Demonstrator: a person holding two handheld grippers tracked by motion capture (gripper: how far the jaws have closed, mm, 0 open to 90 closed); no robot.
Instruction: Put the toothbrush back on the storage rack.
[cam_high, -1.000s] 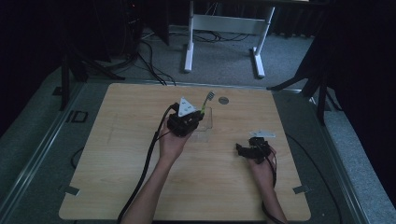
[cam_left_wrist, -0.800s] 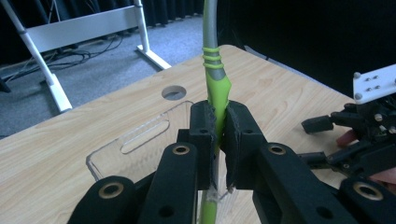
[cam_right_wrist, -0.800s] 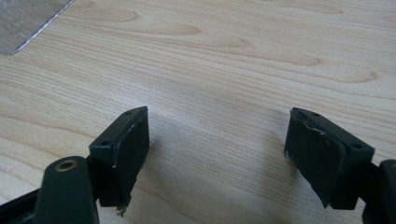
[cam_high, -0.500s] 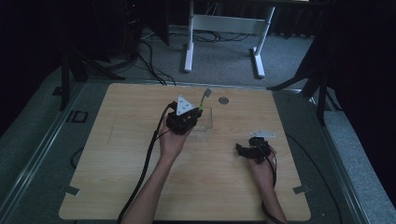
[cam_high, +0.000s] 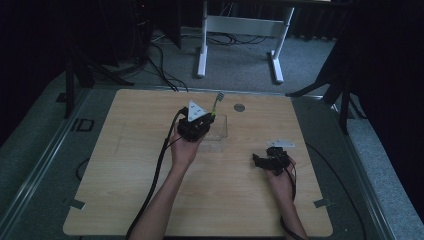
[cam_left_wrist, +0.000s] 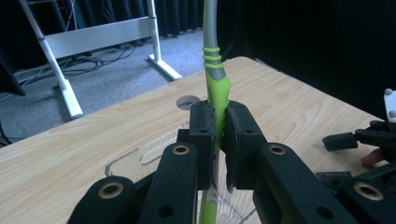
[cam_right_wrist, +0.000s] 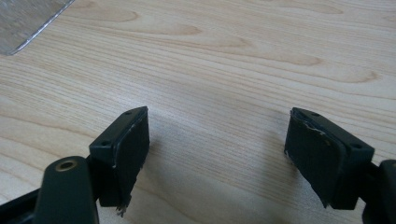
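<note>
High view: the light wooden desk (cam_high: 125, 195) fills the middle of the frame; the left hand-held gripper (cam_high: 196, 125) sits at centre, over the near-left edge of a clear plastic rectangular tray (cam_high: 220, 131), and the right hand-held gripper (cam_high: 267, 161) sits lower right, well apart from it.
Toothbrush, high view: a green-and-grey toothbrush (cam_high: 216, 104) sticks out of the left hand-held gripper toward the upper right, its bristled head near a small round grey grommet (cam_high: 239, 107) set in the desk.
Left gripper view: the close detail that the high view is too small to give; the toothbrush (cam_left_wrist: 215, 88) stands nearly upright at frame centre, its lime-green handle running up into a grey neck that leaves the top of the frame, so the head is out of sight here.
Left hand-held gripper state: jaws (cam_left_wrist: 217, 135) pressed onto the green handle from both sides, with the handle's lower end showing below them.
Tray, left gripper view: the clear tray (cam_left_wrist: 140, 156) lies on the desk just behind and below the jaws.
Other gripper, left gripper view: the right hand-held gripper (cam_left_wrist: 369, 140) shows at the right edge.
Right gripper view: bare wood grain close up, with a clear tray corner (cam_right_wrist: 28, 18) at upper left.
Right hand-held gripper state: jaws (cam_right_wrist: 217, 149) wide apart, nothing between them, low over the desk.
</note>
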